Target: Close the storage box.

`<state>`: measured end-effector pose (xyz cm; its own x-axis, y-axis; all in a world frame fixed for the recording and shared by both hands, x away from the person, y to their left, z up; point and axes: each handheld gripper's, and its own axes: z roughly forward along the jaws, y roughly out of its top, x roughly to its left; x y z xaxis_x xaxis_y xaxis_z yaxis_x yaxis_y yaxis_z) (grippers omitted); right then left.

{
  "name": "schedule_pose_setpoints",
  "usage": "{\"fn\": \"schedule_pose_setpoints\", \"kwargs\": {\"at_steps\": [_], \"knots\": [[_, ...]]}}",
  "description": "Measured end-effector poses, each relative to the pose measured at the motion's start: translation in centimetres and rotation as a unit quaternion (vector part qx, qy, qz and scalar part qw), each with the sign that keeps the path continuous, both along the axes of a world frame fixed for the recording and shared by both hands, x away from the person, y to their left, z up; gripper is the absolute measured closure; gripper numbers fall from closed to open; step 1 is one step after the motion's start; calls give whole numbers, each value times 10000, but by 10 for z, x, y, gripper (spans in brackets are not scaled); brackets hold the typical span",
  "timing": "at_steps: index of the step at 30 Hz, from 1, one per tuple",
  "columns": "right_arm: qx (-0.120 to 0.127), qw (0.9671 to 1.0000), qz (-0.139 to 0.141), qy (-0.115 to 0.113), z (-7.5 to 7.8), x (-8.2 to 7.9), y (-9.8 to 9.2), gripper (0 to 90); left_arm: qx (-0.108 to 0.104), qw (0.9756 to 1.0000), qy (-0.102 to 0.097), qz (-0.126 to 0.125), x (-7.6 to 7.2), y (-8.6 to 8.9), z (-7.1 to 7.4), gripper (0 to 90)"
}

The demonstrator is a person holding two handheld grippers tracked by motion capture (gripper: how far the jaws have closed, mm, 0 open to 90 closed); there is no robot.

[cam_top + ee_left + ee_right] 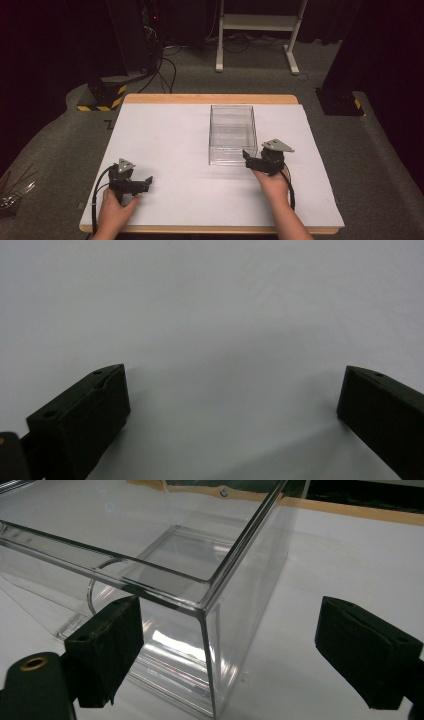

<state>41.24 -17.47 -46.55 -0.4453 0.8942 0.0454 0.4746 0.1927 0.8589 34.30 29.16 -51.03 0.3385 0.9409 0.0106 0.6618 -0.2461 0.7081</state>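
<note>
A clear plastic box (232,132) with no lid stands upright on the white table sheet (165,145), a little right of centre. My right gripper (247,157) sits at the box's near right corner, held by a hand. In the right gripper view this gripper (227,645) is open, and the box's corner edge (205,610) rises between its jaws without touching either pad. My left gripper (146,183) rests low over the sheet at the near left, well apart from the box. In the left gripper view it (232,400) is open over bare white sheet.
A wooden table edge (210,99) shows beyond the sheet. On the grey floor behind are a white desk frame (255,22), loose cables (167,65) and a black base with yellow stripes (102,97). Another black base (340,102) stands at the right.
</note>
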Motion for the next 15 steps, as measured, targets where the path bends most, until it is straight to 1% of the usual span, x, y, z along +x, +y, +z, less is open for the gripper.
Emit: {"fn": "schedule_pose_setpoints", "kwargs": {"at_steps": [11,13,15], "knots": [[4,9999,-107,33,-2,6,-1,124,-7,10000,0,-1,0,0,0,6],[48,9999,-94,66,-2,7,-2,122,-7,10000,-1,-1,0,0,0,6],[28,9999,-97,54,-2,7,-1,123,0,10000,-1,0,0,0,0,6]]}}
